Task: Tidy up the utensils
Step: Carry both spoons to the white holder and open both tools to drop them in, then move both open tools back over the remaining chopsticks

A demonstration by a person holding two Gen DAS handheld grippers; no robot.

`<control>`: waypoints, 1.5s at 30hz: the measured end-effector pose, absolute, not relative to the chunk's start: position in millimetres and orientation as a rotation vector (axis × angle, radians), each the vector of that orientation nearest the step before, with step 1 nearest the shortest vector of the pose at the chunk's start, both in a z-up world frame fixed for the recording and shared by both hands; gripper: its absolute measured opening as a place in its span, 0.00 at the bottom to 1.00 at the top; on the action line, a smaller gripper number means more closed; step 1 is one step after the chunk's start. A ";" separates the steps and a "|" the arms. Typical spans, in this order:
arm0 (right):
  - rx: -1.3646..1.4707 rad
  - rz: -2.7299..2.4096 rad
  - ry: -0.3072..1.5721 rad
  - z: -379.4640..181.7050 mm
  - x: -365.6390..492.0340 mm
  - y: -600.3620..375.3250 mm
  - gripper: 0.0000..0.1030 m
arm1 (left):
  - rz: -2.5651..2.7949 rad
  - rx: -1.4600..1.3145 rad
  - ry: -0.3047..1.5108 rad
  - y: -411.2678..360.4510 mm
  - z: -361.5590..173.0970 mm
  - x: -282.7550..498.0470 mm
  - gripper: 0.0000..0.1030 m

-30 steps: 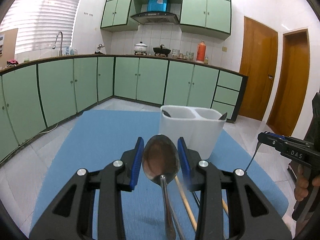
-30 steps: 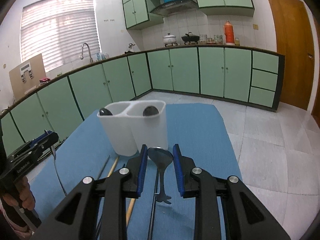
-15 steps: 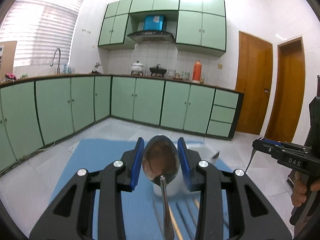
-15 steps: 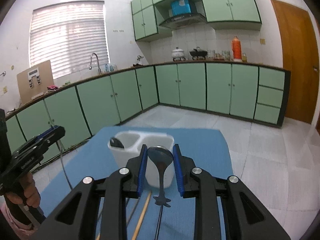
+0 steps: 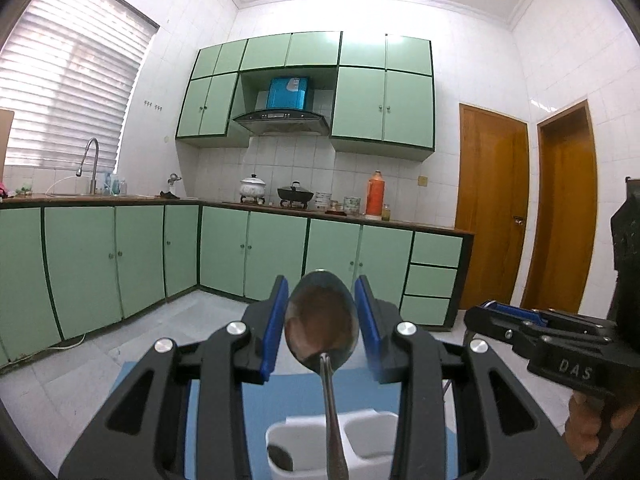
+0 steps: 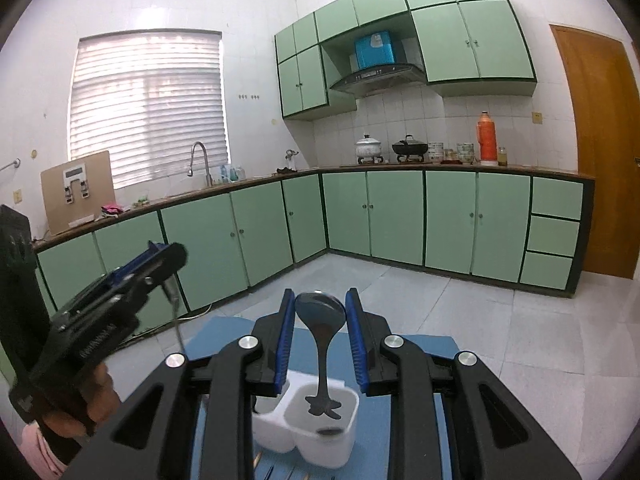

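My left gripper (image 5: 321, 322) is shut on a large metal spoon (image 5: 321, 326), bowl up, its handle hanging down over the white two-compartment utensil holder (image 5: 304, 436). My right gripper (image 6: 320, 332) is shut on a smaller metal spoon (image 6: 320, 314), bowl up, its flared handle end hanging over the right compartment of the holder (image 6: 340, 432). A dark utensil end lies inside each compartment. The left gripper shows at the left of the right wrist view (image 6: 166, 266); the right gripper shows at the right of the left wrist view (image 5: 476, 318).
The holder stands on a blue mat (image 5: 256, 404) on a low surface. Chopsticks (image 6: 256, 460) lie on the mat before the holder. Green kitchen cabinets (image 5: 256, 256), a tiled floor and wooden doors (image 5: 492, 216) lie beyond.
Both grippers have risen with their spoons and now hang above the holder, which has dropped to the bottom of both views. The spoon handles now point down into it.
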State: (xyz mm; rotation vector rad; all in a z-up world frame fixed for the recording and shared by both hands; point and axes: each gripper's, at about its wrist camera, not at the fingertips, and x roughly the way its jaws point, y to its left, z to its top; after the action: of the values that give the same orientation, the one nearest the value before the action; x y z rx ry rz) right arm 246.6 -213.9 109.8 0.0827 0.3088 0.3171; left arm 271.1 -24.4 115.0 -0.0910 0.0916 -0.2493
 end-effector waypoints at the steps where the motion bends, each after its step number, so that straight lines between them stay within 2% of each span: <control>1: 0.083 0.318 0.314 107.9 251.4 -212.7 0.25 | -0.249 -0.092 0.097 -26.5 110.0 281.1 0.32; 8: 0.095 0.304 0.396 64.2 294.0 -205.6 0.25 | -0.218 -0.114 0.159 -27.9 67.6 327.3 0.32; 22: 0.156 0.309 0.512 10.2 307.9 -206.5 0.26 | -0.207 -0.101 0.296 -19.0 13.5 330.1 0.33; 25: 0.170 0.309 0.522 6.0 306.2 -208.7 0.31 | -0.202 -0.106 0.300 -15.2 11.5 324.2 0.45; 26: 0.175 0.304 0.520 5.9 304.7 -209.8 0.37 | -0.201 -0.106 0.298 -14.2 11.7 322.2 0.48; 28: 0.178 0.292 0.512 6.7 301.9 -211.2 0.39 | -0.198 -0.111 0.297 -11.1 13.7 315.9 0.49; 34: 0.185 0.273 0.477 17.6 281.6 -217.2 0.48 | -0.173 -0.141 0.279 1.6 26.1 290.2 0.65; 36: 0.177 0.260 0.467 19.9 271.5 -219.5 0.51 | -0.158 -0.140 0.272 6.0 30.3 275.9 0.78; 38: 0.173 0.245 0.459 20.2 258.9 -222.5 0.57 | -0.148 -0.134 0.271 8.4 32.4 262.9 0.86; 41: 0.167 0.214 0.441 18.3 236.9 -226.3 0.69 | -0.125 -0.118 0.278 15.3 30.0 233.4 0.91; 45: 0.169 0.185 0.433 7.4 205.5 -231.4 0.79 | -0.113 -0.128 0.315 24.8 17.7 202.9 0.94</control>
State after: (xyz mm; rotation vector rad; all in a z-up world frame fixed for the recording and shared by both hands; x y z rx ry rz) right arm 205.5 -231.4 7.4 0.1692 0.4329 0.1850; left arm 202.9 24.8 17.7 -0.1281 0.3151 -0.1132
